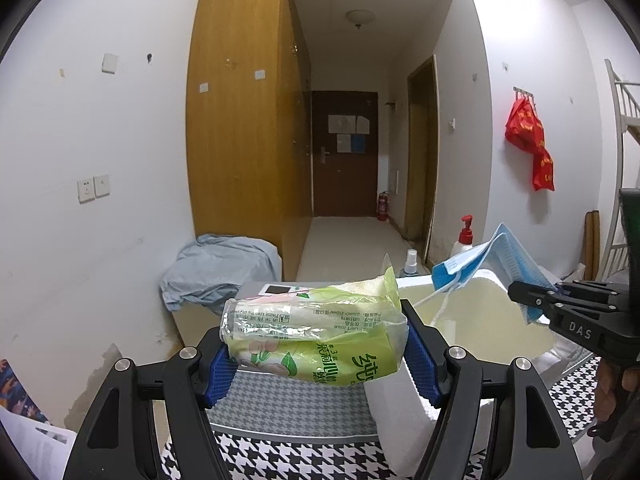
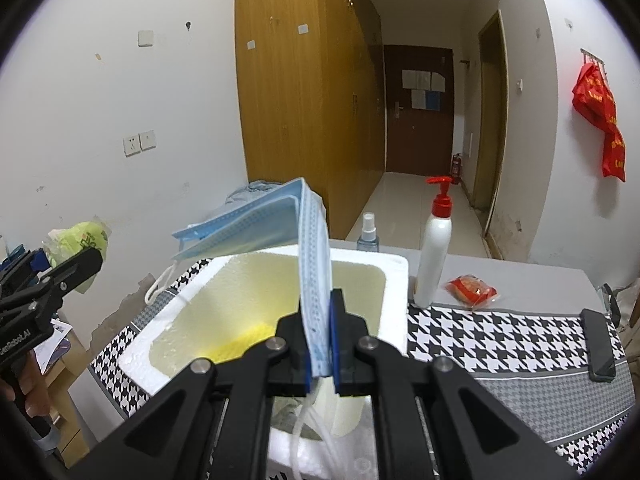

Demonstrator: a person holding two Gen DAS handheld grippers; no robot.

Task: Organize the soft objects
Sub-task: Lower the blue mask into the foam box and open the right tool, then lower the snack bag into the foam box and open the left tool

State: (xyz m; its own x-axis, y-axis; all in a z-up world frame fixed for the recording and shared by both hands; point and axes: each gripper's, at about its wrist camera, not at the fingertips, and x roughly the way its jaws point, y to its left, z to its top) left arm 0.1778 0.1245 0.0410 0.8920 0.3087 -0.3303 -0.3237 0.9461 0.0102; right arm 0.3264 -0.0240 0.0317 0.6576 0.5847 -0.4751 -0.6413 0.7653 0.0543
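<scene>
My left gripper is shut on a green tissue pack and holds it in the air left of the white foam box. The pack also shows in the right wrist view. My right gripper is shut on a stack of blue face masks and holds it above the open foam box. The masks' ear loops hang down. In the left wrist view the masks and the right gripper are over the box at the right.
The box stands on a table with a houndstooth cloth. Behind it are a small spray bottle and a white pump bottle. A red snack packet and a dark phone lie to the right. A blue cloth heap sits by the wall.
</scene>
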